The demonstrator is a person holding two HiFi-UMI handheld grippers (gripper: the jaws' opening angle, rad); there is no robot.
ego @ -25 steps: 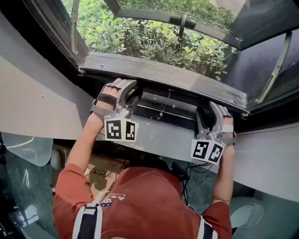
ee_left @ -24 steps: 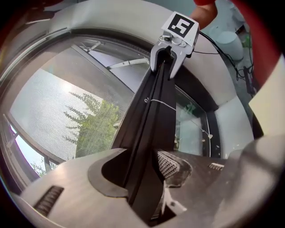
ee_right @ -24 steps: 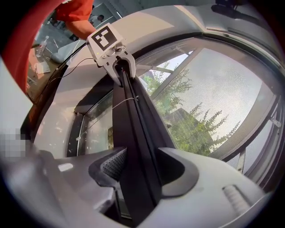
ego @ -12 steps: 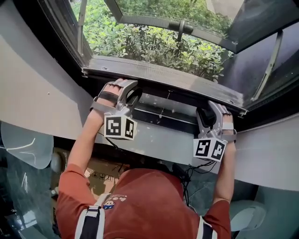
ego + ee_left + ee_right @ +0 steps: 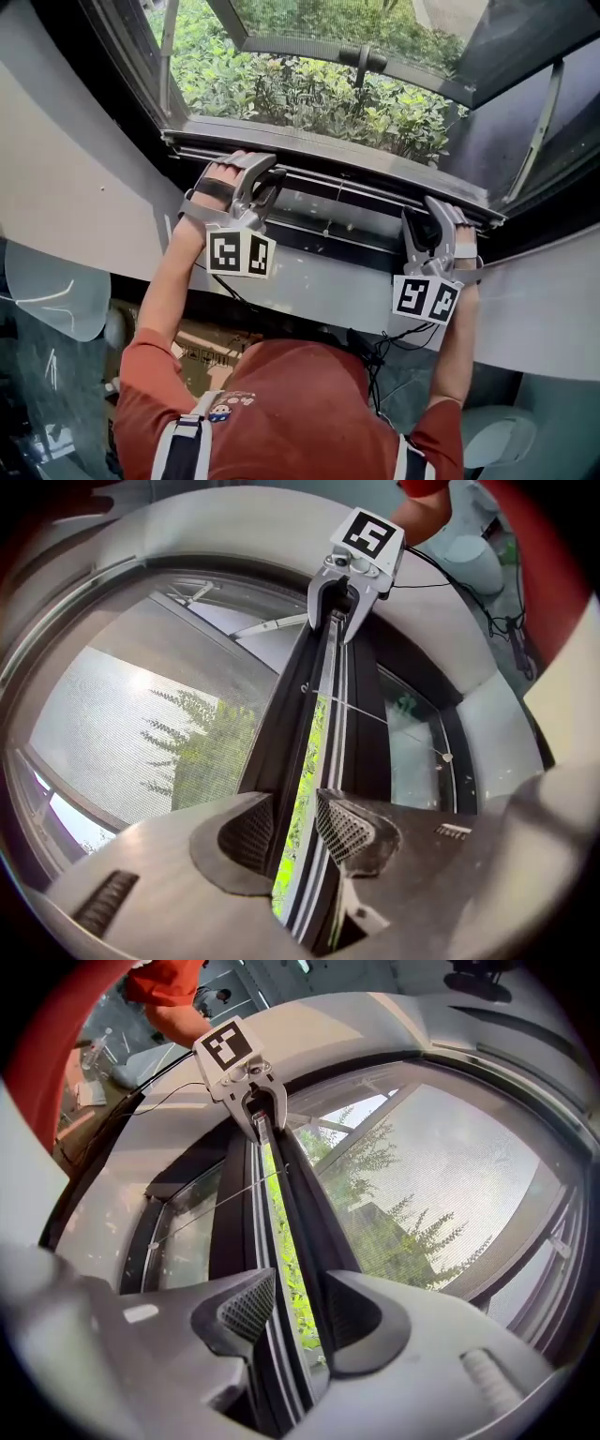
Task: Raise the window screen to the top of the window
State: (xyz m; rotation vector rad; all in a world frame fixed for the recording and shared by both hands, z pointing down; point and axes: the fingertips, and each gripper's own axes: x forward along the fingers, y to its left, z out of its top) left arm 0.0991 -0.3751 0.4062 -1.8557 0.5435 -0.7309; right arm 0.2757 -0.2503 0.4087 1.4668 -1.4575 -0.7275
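Observation:
The window screen's dark bottom bar (image 5: 323, 157) runs across the window a little above the sill, with grey mesh (image 5: 122, 714) above it. My left gripper (image 5: 257, 175) has the bar's left part between its jaws. My right gripper (image 5: 437, 214) has the right part. In the left gripper view the bar (image 5: 281, 761) lies against the mesh-side pad of the left gripper (image 5: 292, 813), and daylight shows between it and the other pad. The right gripper (image 5: 300, 1302) shows the same around the bar (image 5: 305, 1213). Both pairs of jaws are closing.
The white sill (image 5: 319, 277) lies under the grippers, with the dark window track (image 5: 337, 220) behind it. A thin pull cord (image 5: 412, 735) hangs from the bar. The outer casement (image 5: 361, 58) stands open over green bushes (image 5: 281, 89). The person's orange top (image 5: 281, 403) fills the bottom.
The screen's bottom bar has risen off the track and both grippers have gone up with it. More of the track and its rails now shows below the bar.

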